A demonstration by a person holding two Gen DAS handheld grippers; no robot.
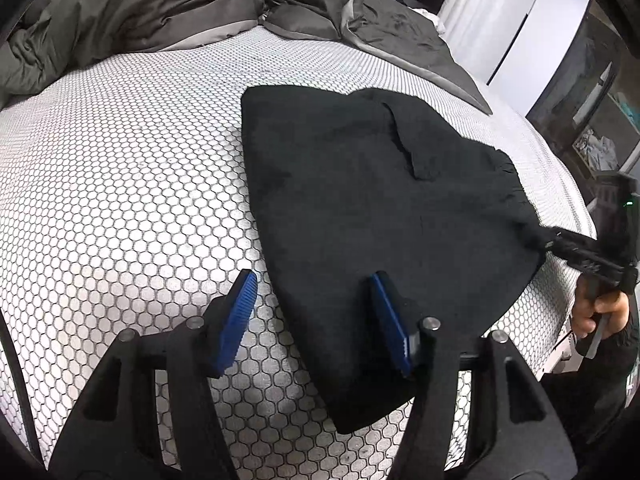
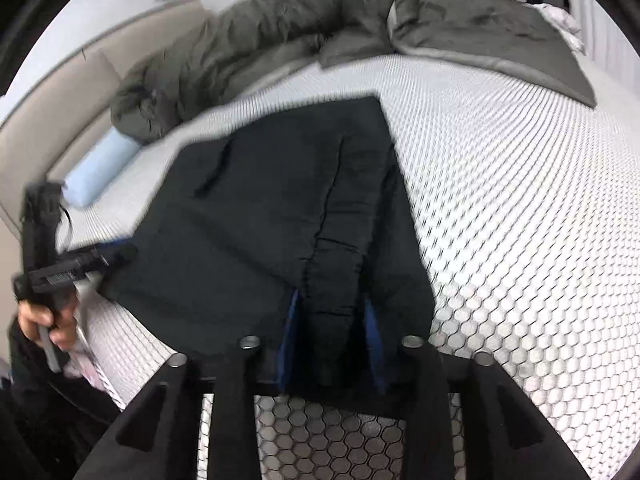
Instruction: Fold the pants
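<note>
Black pants (image 1: pixel 380 200) lie folded flat on a white mattress with a honeycomb pattern (image 1: pixel 120 180). In the left wrist view my left gripper (image 1: pixel 316 312) is open at the pants' near edge, with one blue pad (image 1: pixel 390 316) over the cloth and the other (image 1: pixel 240 312) over bare mattress. My right gripper (image 2: pixel 332 336) is shut on a raised fold of the pants (image 2: pixel 280 200), which fills the gap between its blue pads. In the left wrist view the right gripper (image 1: pixel 552 240) shows at the pants' gathered far corner. The right wrist view has the left gripper (image 2: pixel 120 252) at the opposite corner.
A crumpled grey duvet (image 1: pixel 140 8) is piled along the far side of the bed. A light blue roll (image 2: pixel 96 172) lies by the beige headboard (image 2: pixel 36 136). A hand (image 1: pixel 600 312) holds the right gripper at the mattress edge. White cupboard doors (image 1: pixel 532 28) stand beyond.
</note>
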